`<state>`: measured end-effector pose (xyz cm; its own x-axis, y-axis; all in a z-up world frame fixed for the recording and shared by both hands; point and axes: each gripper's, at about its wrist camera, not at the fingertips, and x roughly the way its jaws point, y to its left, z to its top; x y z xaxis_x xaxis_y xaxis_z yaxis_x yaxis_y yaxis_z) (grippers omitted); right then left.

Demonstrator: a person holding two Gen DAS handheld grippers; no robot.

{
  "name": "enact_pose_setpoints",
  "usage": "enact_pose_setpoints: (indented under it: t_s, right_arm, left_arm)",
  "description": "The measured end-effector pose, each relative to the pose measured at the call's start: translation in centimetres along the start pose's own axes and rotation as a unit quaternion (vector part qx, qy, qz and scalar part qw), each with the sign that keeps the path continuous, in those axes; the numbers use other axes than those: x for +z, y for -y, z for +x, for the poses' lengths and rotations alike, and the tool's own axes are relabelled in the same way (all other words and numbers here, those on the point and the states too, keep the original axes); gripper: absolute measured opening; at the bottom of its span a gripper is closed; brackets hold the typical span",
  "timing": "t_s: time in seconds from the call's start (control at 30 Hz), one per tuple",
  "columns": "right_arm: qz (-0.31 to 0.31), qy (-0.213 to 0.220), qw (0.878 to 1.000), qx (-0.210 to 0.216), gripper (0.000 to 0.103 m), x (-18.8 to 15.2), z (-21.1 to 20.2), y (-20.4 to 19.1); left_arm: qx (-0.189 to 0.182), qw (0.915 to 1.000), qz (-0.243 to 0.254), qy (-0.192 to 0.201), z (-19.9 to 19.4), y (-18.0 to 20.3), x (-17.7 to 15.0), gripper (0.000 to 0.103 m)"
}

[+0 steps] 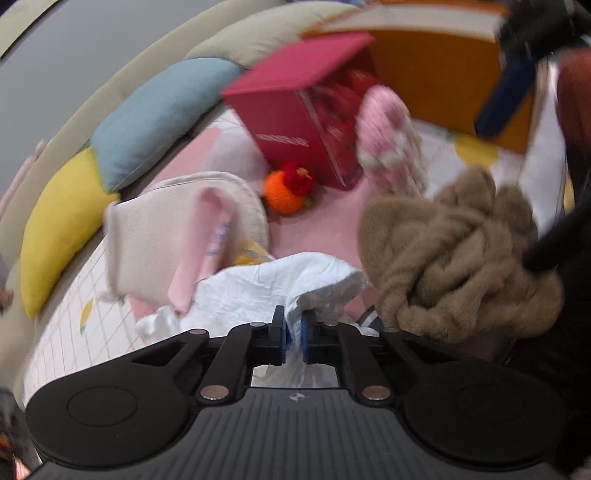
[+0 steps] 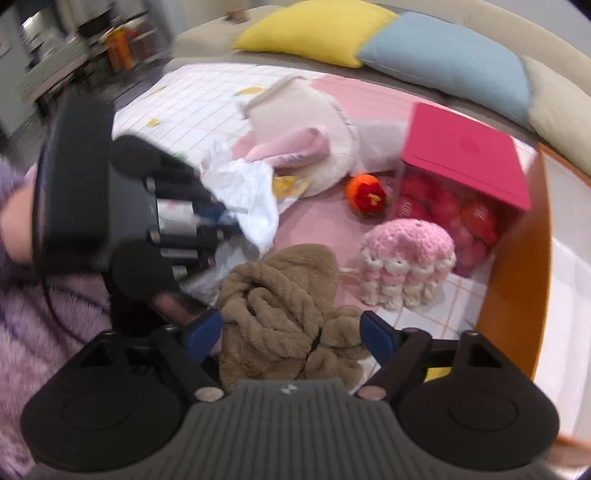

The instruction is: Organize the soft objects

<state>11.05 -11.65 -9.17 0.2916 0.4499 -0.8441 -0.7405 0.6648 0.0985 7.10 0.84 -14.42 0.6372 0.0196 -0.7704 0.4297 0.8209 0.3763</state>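
The white crumpled cloth [image 1: 280,288] ran lengthwise away from the left gripper [image 1: 293,332], its bunched near end pinched between the closed blue pads [image 1: 281,338] and its loose far end trailing toward the cream cushion [image 1: 155,236]. In the right wrist view the same cloth [image 2: 255,192] hung from that gripper [image 2: 218,218] above the bed. The brown plush toy [image 2: 280,314], a knotted heap with no clear long axis, lay on the sheet directly between the right gripper's [image 2: 291,336] spread fingers [image 2: 376,336], which stood wide apart on either side of it; I could not tell whether they touched it.

The surface was a white grid-patterned sheet [image 2: 192,103] with a pink blanket [image 2: 314,225] over its middle. A yellow pillow [image 2: 314,29] and a light blue pillow [image 2: 447,62] leaned along the beige headboard side. A red box [image 2: 465,158] with a clear wall stood tilted near an orange board [image 2: 517,280]. A pink-and-white crocheted piece [image 2: 406,262] stood just beside the box, and a small orange knitted fruit [image 2: 365,195] lay near the cushion. A folded pink item [image 1: 203,240] rested against that cushion.
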Motion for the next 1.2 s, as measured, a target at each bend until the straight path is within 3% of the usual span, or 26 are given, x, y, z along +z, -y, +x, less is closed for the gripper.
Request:
enact_pose_setpoints:
  t_s: [0.07,0.13,0.2,0.27,0.33,0.43,0.53,0.6,0.67,0.77,0.83,0.93,1.1,1.2]
  right_arm:
    - [-0.035,-0.005,0.999,-0.007,0.084,0.0,0.6,-0.5]
    - [-0.061,-0.017,0.998,-0.016,0.084,0.0,1.5,-0.8]
    - [-0.073,-0.027,0.997,-0.011,0.084,0.0,2.4,-1.0]
    - [-0.073,-0.035,0.997,-0.006,0.084,-0.1,3.2,-1.0]
    - [-0.068,-0.043,0.997,-0.005,0.081,-0.1,4.2,-0.8]
    - [-0.055,-0.051,0.997,-0.006,0.082,-0.1,5.4,-0.4]
    - [-0.050,-0.048,0.998,-0.007,0.081,-0.1,5.7,-0.5]
    - [-0.049,-0.047,0.998,-0.008,0.081,-0.2,5.7,-0.5]
    - [-0.044,-0.047,0.998,-0.007,0.081,-0.3,5.7,-0.4]
    - [-0.038,-0.046,0.998,-0.006,0.081,-0.3,5.7,-0.3]
    - [-0.038,-0.045,0.998,-0.008,0.081,-0.3,5.7,-0.4]
    - [-0.040,-0.046,0.998,-0.012,0.077,-0.5,5.5,-0.5]
    - [-0.047,-0.044,0.998,-0.022,0.065,-0.5,5.5,-0.8]
    - [-0.056,-0.042,0.997,-0.030,0.057,-0.4,5.6,-1.1]
  left_arm:
    - [-0.017,0.9985,-0.053,0.002,-1.5,-1.4,0.3,0.007]
    - [-0.056,0.9911,-0.120,-0.009,-2.8,-3.1,0.5,0.007]
    - [-0.114,0.9735,-0.197,-0.024,-3.6,-4.8,0.1,0.007]
    - [-0.146,0.9562,-0.250,-0.043,-3.6,-5.8,-0.6,0.007]
    - [-0.159,0.9496,-0.261,-0.066,-2.9,-5.8,-1.4,0.009]
    - [-0.162,0.9464,-0.260,-0.103,-2.1,-5.2,-2.4,0.017]
    - [-0.173,0.9468,-0.253,-0.098,-2.0,-4.8,-2.3,0.048]
    - [-0.187,0.9483,-0.241,-0.089,-2.4,-4.5,-2.0,0.077]
    - [-0.203,0.9496,-0.219,-0.096,-2.5,-4.0,-2.0,0.081]
    - [-0.180,0.9565,-0.190,-0.128,-1.8,-2.9,-1.8,0.081]
    - [-0.152,0.9616,-0.173,-0.149,-1.0,-2.2,-1.7,0.075]
    - [-0.141,0.9639,-0.158,-0.161,-0.1,-1.5,-1.7,0.068]
    - [-0.121,0.9659,-0.152,-0.171,0.5,-1.1,-1.5,0.032]
    - [-0.117,0.9644,-0.166,-0.170,0.7,-1.4,-1.4,0.025]
